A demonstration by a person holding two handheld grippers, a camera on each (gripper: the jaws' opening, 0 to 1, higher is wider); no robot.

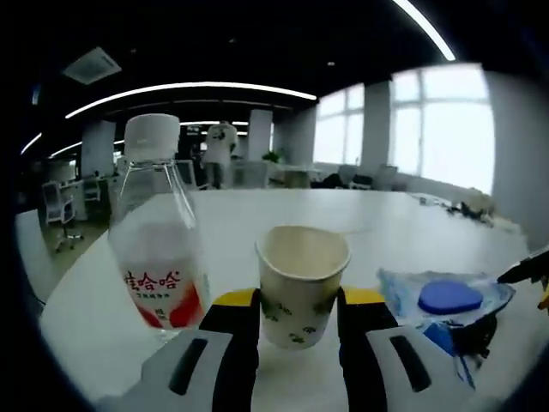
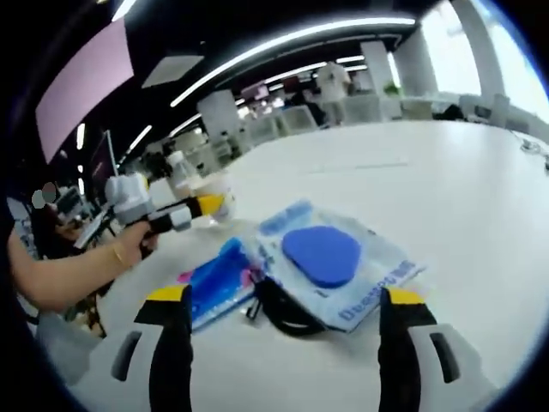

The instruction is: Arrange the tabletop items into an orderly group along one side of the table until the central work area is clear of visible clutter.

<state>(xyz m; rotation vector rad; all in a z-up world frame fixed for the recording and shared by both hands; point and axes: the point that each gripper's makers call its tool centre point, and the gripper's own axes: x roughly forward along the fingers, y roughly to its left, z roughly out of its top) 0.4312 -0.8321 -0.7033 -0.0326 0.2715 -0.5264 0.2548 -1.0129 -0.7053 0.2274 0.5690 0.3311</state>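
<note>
Left gripper (image 1: 298,319): yellow-tipped jaws closed against both sides of a white paper cup with green print (image 1: 302,281), upright on the white table (image 1: 360,215). Clear plastic bottle with white cap and red label (image 1: 159,232) stands just beside the cup. Right gripper (image 2: 287,313): jaws spread wide, holding nothing, hovering over a clear packet holding a blue pad (image 2: 330,262), a blue wrapper (image 2: 214,283) and a black cord (image 2: 283,313). Far tabletop lies bare.

right claw (image 2: 285,302): spread wide, empty | under it: blue-disc packet (image 2: 336,264), blue pouch (image 2: 216,280), black cord (image 2: 281,314)
</note>
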